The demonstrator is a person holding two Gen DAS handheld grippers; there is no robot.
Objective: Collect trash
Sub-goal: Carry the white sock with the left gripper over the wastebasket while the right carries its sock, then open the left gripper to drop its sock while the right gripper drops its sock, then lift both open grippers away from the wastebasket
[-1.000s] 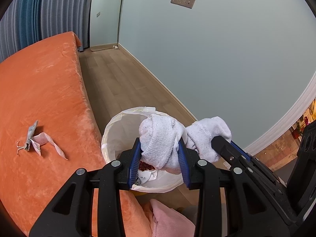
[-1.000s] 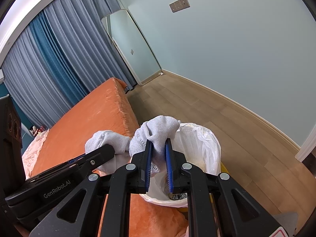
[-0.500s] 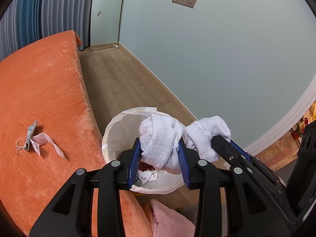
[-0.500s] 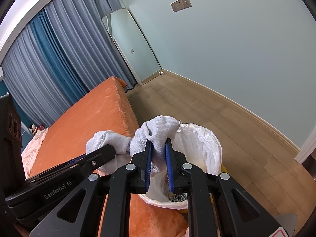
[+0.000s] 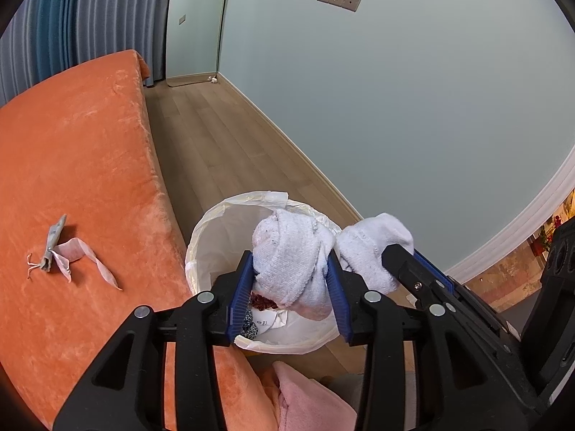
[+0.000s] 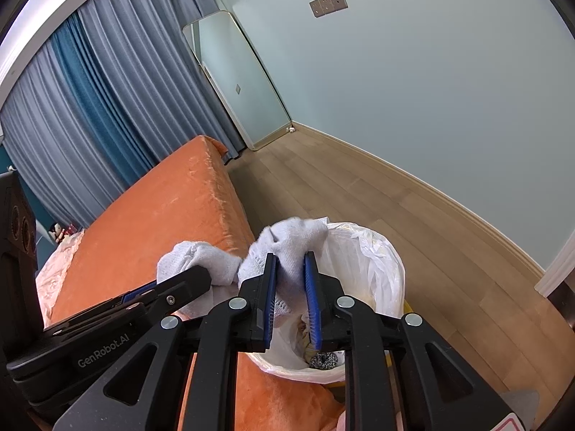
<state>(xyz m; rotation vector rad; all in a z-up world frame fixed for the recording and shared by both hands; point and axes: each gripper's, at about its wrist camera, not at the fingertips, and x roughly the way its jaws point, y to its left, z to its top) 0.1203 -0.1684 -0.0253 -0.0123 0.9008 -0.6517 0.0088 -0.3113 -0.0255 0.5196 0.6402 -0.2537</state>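
Your left gripper point(image 5: 289, 289) has its blue ribbed pads set moderately apart with one bunched end of the white sock point(image 5: 287, 255) between them; the jaws are opening, yet the knit still fills the gap and touches both pads. Your right gripper point(image 6: 291, 296) stands narrower, its jaws also opening, with the other end of the sock point(image 6: 287, 240) between the pads; the cloth still touches them near the tips. Both ends hang over the bin point(image 5: 215, 230), which stands on the wood floor against the long edge of the bed point(image 5: 79, 165).

The left gripper's black arm reads "GenRobot.AI" point(image 6: 103, 351) in the right wrist view. A scrap inside the bin bears print too small to read.

The sock is soft, nubbly terry, lumpy and speckled. The bin's liner point(image 6: 370, 265) is thin, crinkled, whitish plastic. The bed cover is orange plush. On it, well away from that edge, lies a crumpled grey wrapper point(image 5: 54, 244) with a pale paper strip point(image 5: 86, 256).
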